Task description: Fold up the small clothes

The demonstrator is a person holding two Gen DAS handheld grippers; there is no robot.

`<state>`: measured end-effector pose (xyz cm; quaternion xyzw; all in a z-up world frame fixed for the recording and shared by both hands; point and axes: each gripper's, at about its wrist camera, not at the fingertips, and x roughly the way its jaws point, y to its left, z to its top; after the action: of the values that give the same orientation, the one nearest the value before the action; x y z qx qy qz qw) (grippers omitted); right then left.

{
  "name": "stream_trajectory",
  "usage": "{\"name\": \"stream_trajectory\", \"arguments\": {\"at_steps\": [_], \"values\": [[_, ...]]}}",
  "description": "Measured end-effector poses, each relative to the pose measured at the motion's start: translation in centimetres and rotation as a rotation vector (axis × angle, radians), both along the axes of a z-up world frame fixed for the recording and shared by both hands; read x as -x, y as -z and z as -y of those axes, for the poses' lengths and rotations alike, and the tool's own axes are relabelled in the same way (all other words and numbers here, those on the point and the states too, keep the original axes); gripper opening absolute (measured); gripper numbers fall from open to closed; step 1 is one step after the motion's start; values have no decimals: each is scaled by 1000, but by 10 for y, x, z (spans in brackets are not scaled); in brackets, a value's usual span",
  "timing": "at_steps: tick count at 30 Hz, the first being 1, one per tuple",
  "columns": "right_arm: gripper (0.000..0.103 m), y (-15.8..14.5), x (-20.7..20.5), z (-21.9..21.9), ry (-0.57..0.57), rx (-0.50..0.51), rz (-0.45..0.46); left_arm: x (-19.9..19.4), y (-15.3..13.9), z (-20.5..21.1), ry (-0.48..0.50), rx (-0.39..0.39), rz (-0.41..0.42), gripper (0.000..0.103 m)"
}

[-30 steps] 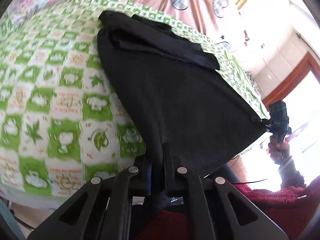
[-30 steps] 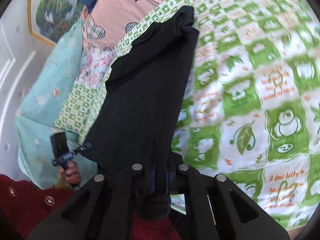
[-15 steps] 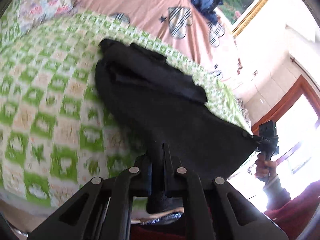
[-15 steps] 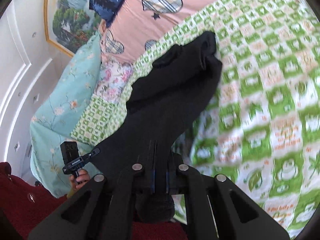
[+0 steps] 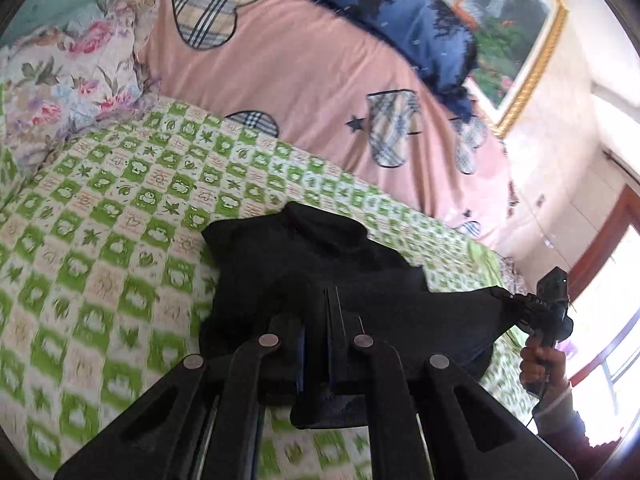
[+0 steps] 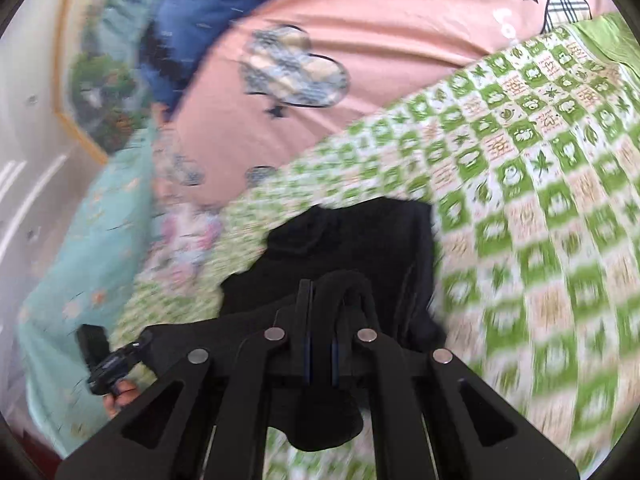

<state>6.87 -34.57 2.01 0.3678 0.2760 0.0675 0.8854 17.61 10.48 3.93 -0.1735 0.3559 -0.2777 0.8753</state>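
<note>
Close up, the left gripper [image 5: 331, 308] has its jaws squeezed almost together on one near corner of the black cloth [image 5: 312, 264]. The right gripper [image 6: 318, 304] is pinched the same way on the other near corner, with a loop of cloth bulging up beside its fingers.

A second ago the black cloth lay long and flat, stretching far up the bed. Now both near corners have been lifted and carried forward, so the near half sits over the far half and the cloth looks much shorter. That looks like a fold in the middle of being made. The edge between the two grippers is pulled fairly straight. The fold is not laid down yet, so the corners probably need to come down onto the far edge before letting go.

Both grippers point forward and a bit down at the bed. In the left view, the person's hand [image 5: 542, 360] holds the right gripper off to the right side.

The cloth rests on the green checked blanket [image 5: 120, 240]. Past it is a pink cover with checked hearts [image 5: 304, 80], then a blue pillow [image 5: 424, 28] and a picture in a gold frame [image 5: 532, 60].
</note>
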Motion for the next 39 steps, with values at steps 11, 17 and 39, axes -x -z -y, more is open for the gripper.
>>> {"name": "stream_trajectory", "arguments": {"at_steps": [11,17,39], "values": [[34,61,-68,20,57,-97,-178,-87,77,22,-24,-108,-205,27],[50,28,2,-9,3,64,-19,-14,73,39,93,-125,-183,52],[48,2,-111,-23,29,180,4,-136,46,89,-58,-224,-148,54]]}}
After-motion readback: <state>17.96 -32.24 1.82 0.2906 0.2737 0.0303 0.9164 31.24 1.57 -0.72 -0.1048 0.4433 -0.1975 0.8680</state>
